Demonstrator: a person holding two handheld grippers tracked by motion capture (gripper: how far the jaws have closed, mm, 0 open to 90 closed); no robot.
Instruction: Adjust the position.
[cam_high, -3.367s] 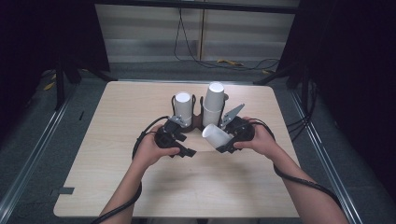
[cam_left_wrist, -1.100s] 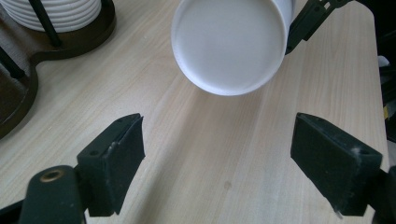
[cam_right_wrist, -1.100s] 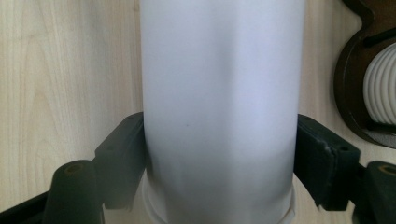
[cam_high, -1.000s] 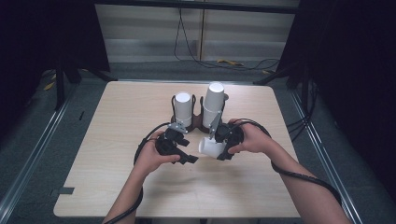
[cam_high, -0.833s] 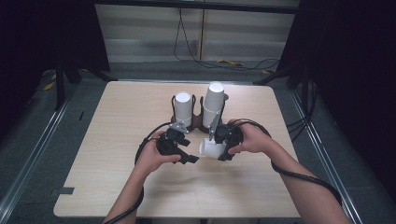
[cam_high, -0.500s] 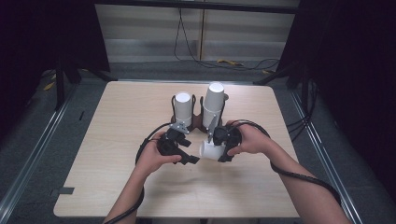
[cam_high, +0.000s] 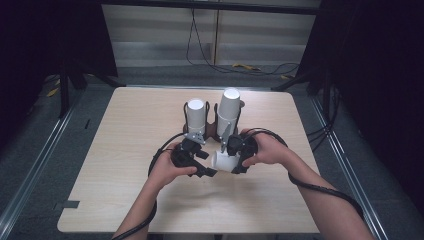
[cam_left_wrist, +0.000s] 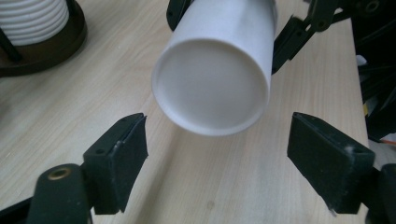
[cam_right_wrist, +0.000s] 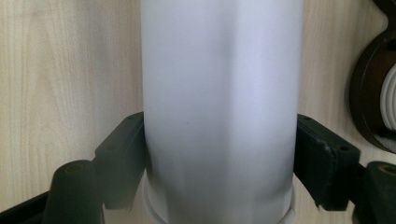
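Wooden table (cam_high: 125, 150): right gripper (cam_high: 235, 159) pinching white paper cup (cam_high: 224, 161), swung it base-first toward left gripper (cam_high: 200, 162), jaws spread; handover likely.

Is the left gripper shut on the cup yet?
No, open: the left gripper has its jaws spread wide, clear of the white cup.

Matt white paper cup (cam_left_wrist: 219, 70); pale wood-grain table (cam_high: 130, 130); matt black fingers (cam_left_wrist: 122, 163).

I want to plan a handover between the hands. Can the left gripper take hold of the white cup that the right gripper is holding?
Probably yes. The left gripper is open, and the cup's closed end sits just ahead of its fingers, with nothing between. The right gripper clamps the cup farther along, near its rim, leaving that end free.
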